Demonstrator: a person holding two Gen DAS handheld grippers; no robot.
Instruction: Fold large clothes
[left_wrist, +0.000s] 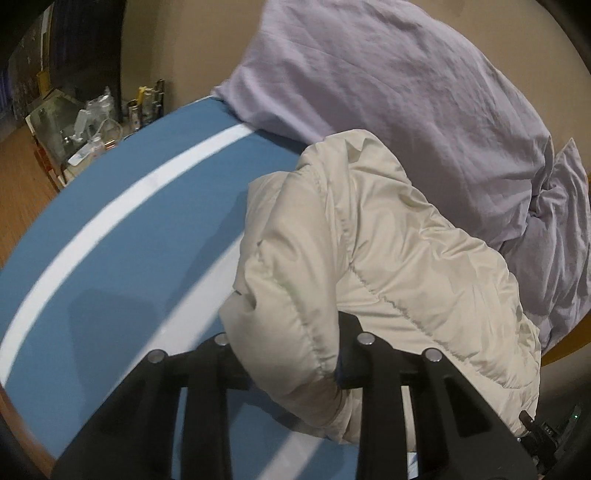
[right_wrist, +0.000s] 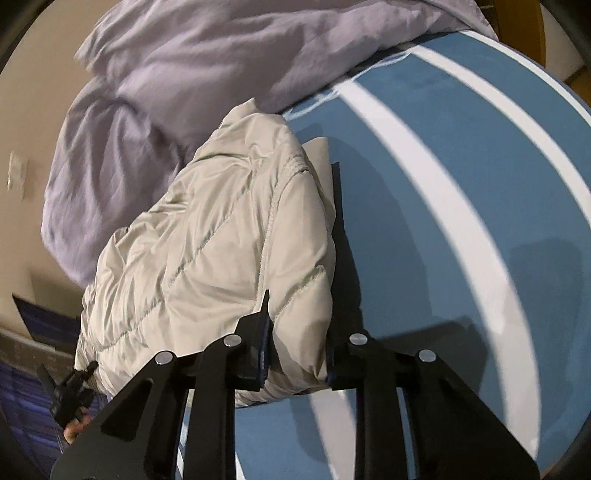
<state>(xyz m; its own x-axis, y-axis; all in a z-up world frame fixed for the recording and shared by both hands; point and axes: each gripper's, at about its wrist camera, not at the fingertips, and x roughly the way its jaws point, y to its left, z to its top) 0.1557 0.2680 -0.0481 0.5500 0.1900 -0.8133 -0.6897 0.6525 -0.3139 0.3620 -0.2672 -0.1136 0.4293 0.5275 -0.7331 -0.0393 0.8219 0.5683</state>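
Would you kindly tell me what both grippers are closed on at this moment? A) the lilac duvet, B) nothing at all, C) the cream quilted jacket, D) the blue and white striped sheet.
C: the left gripper and the right gripper each pinch a bunched edge of the cream quilted jacket, while the lilac duvet and the striped sheet lie untouched.

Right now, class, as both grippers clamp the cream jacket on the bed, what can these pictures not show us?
- Left wrist view: puffer jacket hem, hidden by the left gripper.
- Right wrist view: jacket's underside, hidden behind the right gripper.
- Left wrist view: bedside clutter, too small.
- Both views: lilac duvet cut off by the edge.
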